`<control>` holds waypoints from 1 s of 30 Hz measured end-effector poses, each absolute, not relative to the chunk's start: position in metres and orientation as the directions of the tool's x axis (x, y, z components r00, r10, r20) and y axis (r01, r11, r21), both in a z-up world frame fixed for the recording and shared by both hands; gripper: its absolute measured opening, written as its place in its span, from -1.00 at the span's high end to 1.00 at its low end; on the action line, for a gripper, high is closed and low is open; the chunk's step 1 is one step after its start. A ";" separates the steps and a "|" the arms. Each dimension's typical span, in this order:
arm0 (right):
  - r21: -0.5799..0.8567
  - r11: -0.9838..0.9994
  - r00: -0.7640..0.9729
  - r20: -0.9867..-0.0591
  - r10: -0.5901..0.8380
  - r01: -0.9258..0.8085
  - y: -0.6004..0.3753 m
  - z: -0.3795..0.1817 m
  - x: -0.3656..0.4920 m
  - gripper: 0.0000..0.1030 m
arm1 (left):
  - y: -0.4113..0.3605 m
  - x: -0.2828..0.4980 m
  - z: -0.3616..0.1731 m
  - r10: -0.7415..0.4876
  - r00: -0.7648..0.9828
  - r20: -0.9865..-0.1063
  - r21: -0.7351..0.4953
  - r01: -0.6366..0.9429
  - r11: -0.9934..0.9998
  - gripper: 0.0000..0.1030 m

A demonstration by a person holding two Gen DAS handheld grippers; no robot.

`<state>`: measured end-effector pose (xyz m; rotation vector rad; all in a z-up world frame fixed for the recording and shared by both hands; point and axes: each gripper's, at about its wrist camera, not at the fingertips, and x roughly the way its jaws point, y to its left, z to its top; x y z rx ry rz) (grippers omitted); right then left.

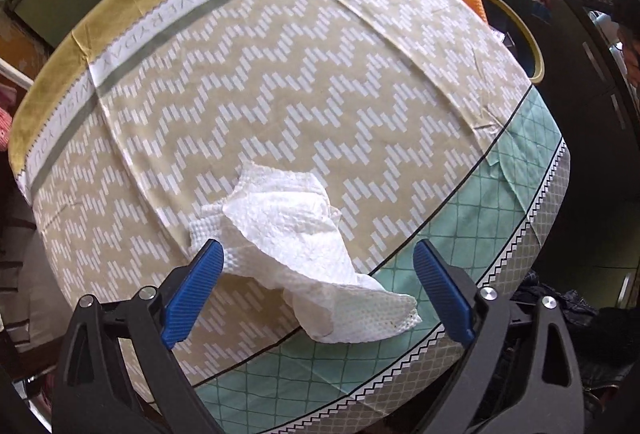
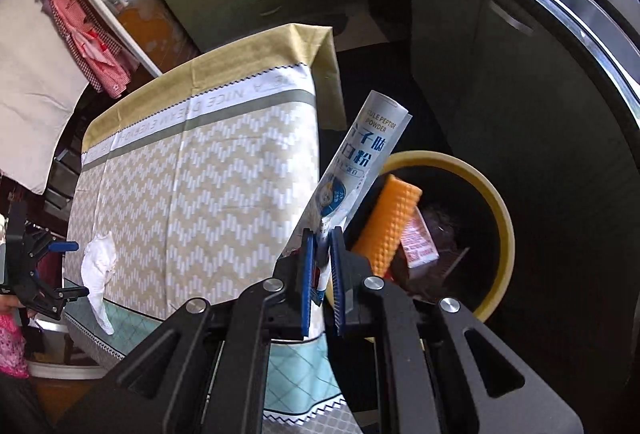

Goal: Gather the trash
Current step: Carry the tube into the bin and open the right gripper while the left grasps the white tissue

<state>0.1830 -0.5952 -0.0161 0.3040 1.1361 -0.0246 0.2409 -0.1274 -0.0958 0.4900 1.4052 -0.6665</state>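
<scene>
A crumpled white paper towel [image 1: 296, 246] lies near the front edge of the table with the patterned cloth [image 1: 280, 82]. My left gripper [image 1: 318, 276] is open, its blue fingers on either side of the towel, just above it. The towel [image 2: 98, 266] and the left gripper [image 2: 60, 270] also show at the left of the right wrist view. My right gripper [image 2: 322, 266] is shut on a white and blue powder sachet [image 2: 356, 170], held upright at the table's right edge beside the yellow-rimmed bin [image 2: 496, 202].
The bin [image 1: 524, 30] stands on the floor by the table's right side and holds an orange sponge [image 2: 390, 222] and a small carton [image 2: 418, 242]. Dark cabinets [image 2: 500, 74] and a counter run behind it. Clothes [image 2: 92, 42] hang at the far left.
</scene>
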 end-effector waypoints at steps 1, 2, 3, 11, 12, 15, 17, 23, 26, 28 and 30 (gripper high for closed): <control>0.227 0.956 0.425 -0.896 0.130 0.186 -0.603 -0.019 0.179 0.82 | -0.128 0.240 -0.100 -0.132 0.017 -0.991 -0.085 0.677 0.731 -0.76; 0.231 0.953 0.425 -0.896 0.129 0.196 -0.611 -0.022 0.175 0.82 | -0.129 0.237 -0.102 -0.127 0.011 -0.992 -0.087 0.674 0.734 -0.71; 0.234 0.950 0.426 -0.896 0.129 0.204 -0.617 -0.025 0.173 0.82 | -0.131 0.234 -0.104 -0.119 0.004 -0.993 -0.086 0.675 0.733 -0.63; 0.259 0.939 0.419 -0.896 0.146 0.226 -0.634 -0.048 0.170 0.82 | -0.140 0.221 -0.118 -0.074 -0.034 -0.997 -0.078 0.662 0.745 0.84; 0.259 0.940 0.418 -0.897 0.147 0.224 -0.634 -0.049 0.170 0.82 | -0.141 0.219 -0.112 -0.088 -0.023 -0.996 -0.081 0.665 0.742 0.85; 0.251 0.941 0.413 -0.900 0.140 0.229 -0.637 -0.053 0.169 0.82 | -0.148 0.211 -0.088 -0.150 0.018 -0.989 -0.097 0.686 0.721 0.87; 0.239 0.941 0.412 -0.903 0.125 0.239 -0.640 -0.054 0.167 0.82 | -0.154 0.203 -0.070 -0.191 0.045 -0.981 -0.104 0.705 0.702 0.87; 0.194 0.943 0.395 -0.915 0.076 0.269 -0.651 -0.061 0.164 0.82 | -0.181 0.189 -0.022 -0.263 0.104 -0.959 -0.093 0.763 0.640 0.87; 0.173 0.945 0.377 -0.924 0.059 0.277 -0.655 -0.070 0.166 0.78 | -0.196 0.182 -0.007 -0.283 0.112 -0.953 -0.088 0.789 0.608 0.87; 0.168 0.945 0.352 -0.934 0.062 0.281 -0.658 -0.081 0.169 0.70 | -0.209 0.178 0.000 -0.289 0.117 -0.950 -0.079 0.806 0.587 0.87; 0.195 0.930 0.351 -0.933 0.079 0.311 -0.667 -0.090 0.169 0.55 | -0.219 0.175 0.004 -0.297 0.117 -0.948 -0.078 0.817 0.571 0.87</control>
